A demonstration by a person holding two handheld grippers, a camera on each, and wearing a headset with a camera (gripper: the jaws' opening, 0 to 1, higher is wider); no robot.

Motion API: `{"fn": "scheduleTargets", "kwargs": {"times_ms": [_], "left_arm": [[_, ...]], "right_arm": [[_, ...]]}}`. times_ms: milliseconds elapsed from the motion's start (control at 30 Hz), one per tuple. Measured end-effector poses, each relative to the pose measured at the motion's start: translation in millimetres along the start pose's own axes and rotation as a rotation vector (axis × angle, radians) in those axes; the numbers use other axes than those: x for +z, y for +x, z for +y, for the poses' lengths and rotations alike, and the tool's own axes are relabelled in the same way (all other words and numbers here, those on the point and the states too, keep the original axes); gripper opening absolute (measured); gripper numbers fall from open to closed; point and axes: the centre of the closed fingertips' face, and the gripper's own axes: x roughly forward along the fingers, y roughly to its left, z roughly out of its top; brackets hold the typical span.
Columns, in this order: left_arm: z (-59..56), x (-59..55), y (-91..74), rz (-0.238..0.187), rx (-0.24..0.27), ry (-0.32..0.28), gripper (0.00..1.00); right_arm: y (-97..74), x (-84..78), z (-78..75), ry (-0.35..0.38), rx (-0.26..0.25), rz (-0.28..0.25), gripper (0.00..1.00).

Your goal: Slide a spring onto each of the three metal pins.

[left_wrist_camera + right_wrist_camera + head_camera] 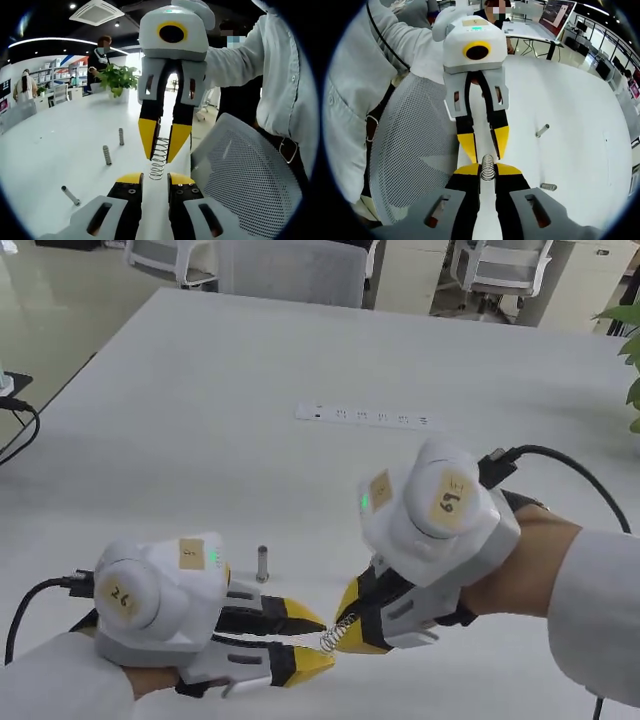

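R gripper [487, 172] clamped on spring [335, 633], held just over front edge of bench [200, 440]. L gripper [328, 641] narrow gap, holding nothing, tips facing spring's free end, v. close. Bare pin [262, 563] upright on bench just behind L gripper.
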Motion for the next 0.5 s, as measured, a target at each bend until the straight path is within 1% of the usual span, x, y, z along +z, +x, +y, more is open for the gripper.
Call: {"fn": "scheduleTargets", "kwargs": {"times_ms": [33, 100, 200, 267, 333, 400, 433, 500], "left_arm": [[1.0, -3.3, -1.1, 0.014, 0.004, -0.006, 0.14], [4.0, -8.4, -3.6, 0.021, 0.019, -0.021, 0.18], [11.6, -17.6, -8.9, 0.058, 0.060, -0.054, 0.27], [15.4, -18.6, -12.0, 0.055, 0.075, -0.064, 0.33], [19.5, -21.9, -17.7, 0.072, 0.099, -0.064, 0.33], [24.6, -23.6, -23.7, 0.073, 0.126, -0.070, 0.36], [27.4, -24.9, -27.5, 0.074, 0.142, -0.087, 0.39], [30.5, -26.9, -33.6, 0.075, 0.158, -0.104, 0.41]], "right_arm": [[-1.4, 0.6, -2.9, 0.004, -0.006, 0.001, 0.08], [-4.4, 2.6, -9.8, 0.011, -0.017, 0.006, 0.08], [-7.3, 5.3, -20.2, 0.024, -0.033, 0.020, 0.08], [-7.8, 6.7, -26.8, 0.031, -0.045, 0.033, 0.08], [-8.6, 9.0, -35.6, 0.042, -0.057, 0.049, 0.08], [-9.7, 11.6, -44.4, 0.044, -0.071, 0.061, 0.08], [-10.3, 12.8, -49.2, 0.046, -0.075, 0.070, 0.08], [-10.9, 15.5, -56.7, 0.048, -0.084, 0.081, 0.08]]}}
